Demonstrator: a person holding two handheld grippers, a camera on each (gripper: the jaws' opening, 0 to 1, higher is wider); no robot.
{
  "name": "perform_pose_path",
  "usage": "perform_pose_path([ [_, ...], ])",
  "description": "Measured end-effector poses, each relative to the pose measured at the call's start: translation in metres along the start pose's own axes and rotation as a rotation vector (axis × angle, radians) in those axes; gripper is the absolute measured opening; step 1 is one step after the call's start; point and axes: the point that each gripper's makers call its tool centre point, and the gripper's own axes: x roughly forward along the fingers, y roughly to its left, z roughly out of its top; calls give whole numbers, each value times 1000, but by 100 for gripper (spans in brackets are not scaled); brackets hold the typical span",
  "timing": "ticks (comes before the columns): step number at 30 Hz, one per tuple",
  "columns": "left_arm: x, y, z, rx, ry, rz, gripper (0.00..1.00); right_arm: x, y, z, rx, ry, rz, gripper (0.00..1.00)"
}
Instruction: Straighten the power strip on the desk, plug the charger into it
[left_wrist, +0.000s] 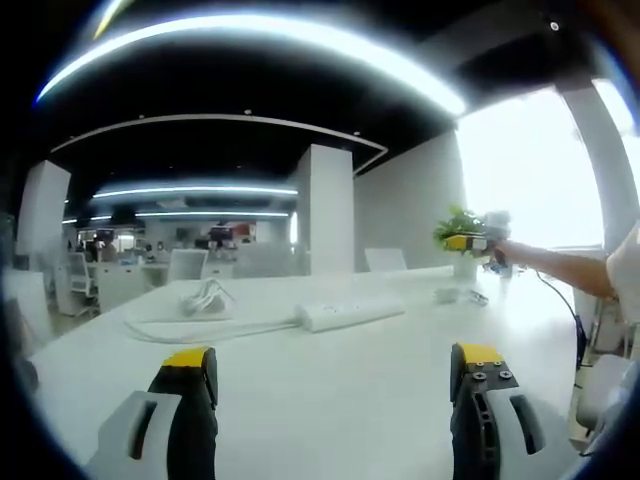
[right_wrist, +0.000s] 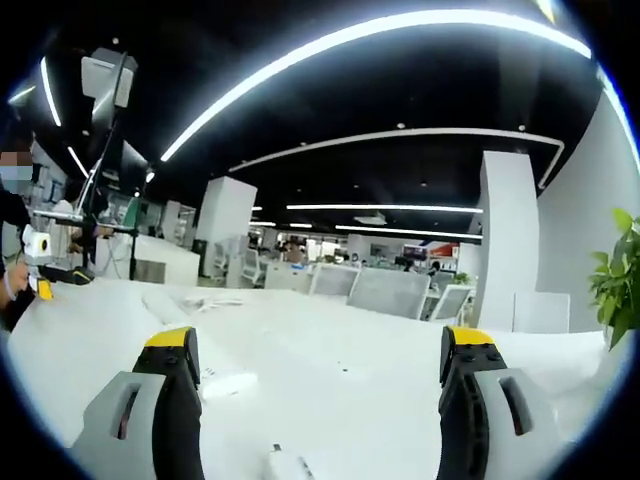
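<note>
The white power strip (left_wrist: 350, 312) lies slanted on the white desk (left_wrist: 330, 400), and its cable (left_wrist: 200, 328) runs left to a loose coil (left_wrist: 205, 298). My left gripper (left_wrist: 333, 365) is open and empty, hovering short of the strip. A small white object (left_wrist: 452, 295), possibly the charger, lies on the desk further right. Above it hangs the right gripper (left_wrist: 470, 242), held out on a person's arm. In the right gripper view my right gripper (right_wrist: 320, 345) is open and empty above the desk, with a small white block (right_wrist: 285, 465) just below it. The strip (right_wrist: 165, 302) looks faint there.
A potted plant (left_wrist: 460, 230) stands at the desk's far right edge by the bright window. Office chairs (right_wrist: 385, 290) and a white pillar (left_wrist: 325, 205) stand beyond the desk. A person holding the left gripper (right_wrist: 40, 262) is at the far left. A flat white piece (right_wrist: 225, 382) lies on the desk.
</note>
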Motion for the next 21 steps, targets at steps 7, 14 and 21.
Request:
perform_pose_path([
  [7, 2, -4, -1, 3, 7, -9, 99, 2, -5, -10, 13, -14, 4, 100],
  [14, 2, -4, -3, 1, 10, -10, 99, 3, -4, -18, 39, -29, 26, 100],
  [21, 3, -4, -2, 1, 9, -11, 99, 1, 5, -26, 50, -26, 31, 100],
])
